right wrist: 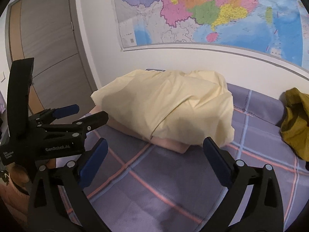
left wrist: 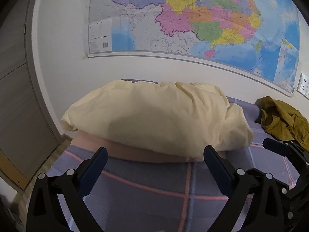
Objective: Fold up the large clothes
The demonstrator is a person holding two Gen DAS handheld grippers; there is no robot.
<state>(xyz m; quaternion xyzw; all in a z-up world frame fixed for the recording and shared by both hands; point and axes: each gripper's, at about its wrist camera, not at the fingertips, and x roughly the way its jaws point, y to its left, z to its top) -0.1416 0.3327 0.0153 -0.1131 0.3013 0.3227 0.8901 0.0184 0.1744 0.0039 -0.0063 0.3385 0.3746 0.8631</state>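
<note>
Bedding fills the middle of both views: a pale yellow folded cloth (left wrist: 154, 116) lies in a puffy bundle on a pinkish folded layer (left wrist: 119, 150), which rests on the purple checked bedsheet (left wrist: 146, 193). The left gripper (left wrist: 155, 160) sits at the bottom of its frame with jaws spread wide, nothing between them, short of the bundle. The right gripper (right wrist: 154, 154) is likewise wide apart and empty, low in its own frame. An olive-green garment (right wrist: 295, 125) lies crumpled at the right edge, well apart from the bundle. A coloured map (right wrist: 212, 13) hangs on the wall above.
</note>
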